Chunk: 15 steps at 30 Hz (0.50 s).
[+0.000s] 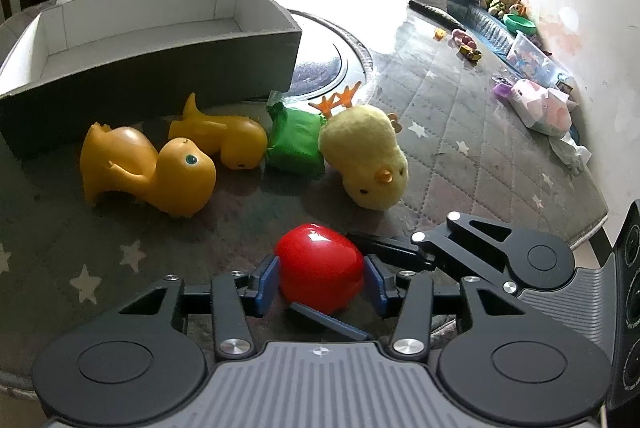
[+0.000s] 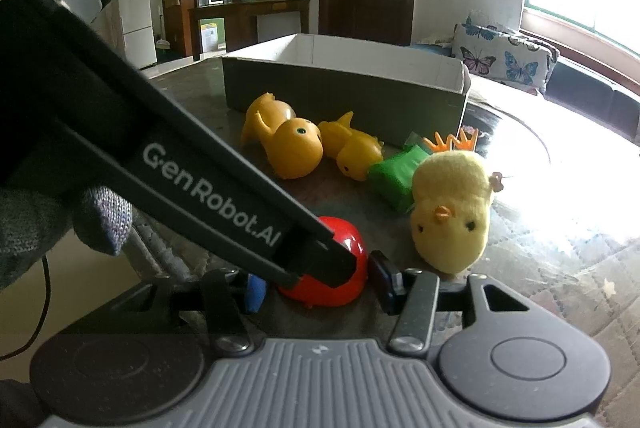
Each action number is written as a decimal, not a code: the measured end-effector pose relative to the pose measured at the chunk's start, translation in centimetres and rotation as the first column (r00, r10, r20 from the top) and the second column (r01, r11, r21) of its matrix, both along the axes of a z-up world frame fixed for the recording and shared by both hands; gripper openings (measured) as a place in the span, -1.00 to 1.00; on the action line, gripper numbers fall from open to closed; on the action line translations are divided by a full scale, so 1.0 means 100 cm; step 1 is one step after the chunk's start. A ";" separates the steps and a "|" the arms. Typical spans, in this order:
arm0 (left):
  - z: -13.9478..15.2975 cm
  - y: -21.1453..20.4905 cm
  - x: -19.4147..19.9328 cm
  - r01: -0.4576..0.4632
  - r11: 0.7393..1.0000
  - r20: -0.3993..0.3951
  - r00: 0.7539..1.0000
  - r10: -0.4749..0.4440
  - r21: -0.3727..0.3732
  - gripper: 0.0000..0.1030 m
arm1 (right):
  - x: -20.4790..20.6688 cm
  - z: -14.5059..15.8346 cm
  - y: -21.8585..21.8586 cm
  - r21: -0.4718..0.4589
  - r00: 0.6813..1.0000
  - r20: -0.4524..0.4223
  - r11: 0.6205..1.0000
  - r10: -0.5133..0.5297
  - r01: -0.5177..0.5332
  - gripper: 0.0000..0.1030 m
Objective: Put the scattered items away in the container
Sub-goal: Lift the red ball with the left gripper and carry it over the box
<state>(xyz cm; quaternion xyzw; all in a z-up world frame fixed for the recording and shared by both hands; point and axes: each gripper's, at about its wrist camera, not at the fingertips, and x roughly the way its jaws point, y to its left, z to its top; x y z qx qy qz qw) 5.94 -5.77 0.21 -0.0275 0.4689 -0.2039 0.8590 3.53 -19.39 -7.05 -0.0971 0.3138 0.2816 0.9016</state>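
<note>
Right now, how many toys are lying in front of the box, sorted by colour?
Orange: 2, a large duck and a small duck
Yellow: 1, plush chick
Green: 1, wrapped packet
Red: 1, round toy between the left tongs
Total: 5

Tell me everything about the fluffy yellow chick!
The chick is a soft, pale yellow plush toy with fuzzy fabric. It has a small orange beak, tiny black dot eyes and orange feet. It is tipped over, face toward the cameras, feet sticking up behind it. A small tan piece pokes out of one side. It lies on the quilted table cover, pressed against the green packet. No fingers touch it.
</note>
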 end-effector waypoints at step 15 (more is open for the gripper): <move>0.067 0.010 0.043 -0.049 0.999 0.226 0.973 0.045 0.010 -0.05 | 0.057 0.059 0.006 0.008 0.979 0.200 0.999 0.040 -0.042 0.03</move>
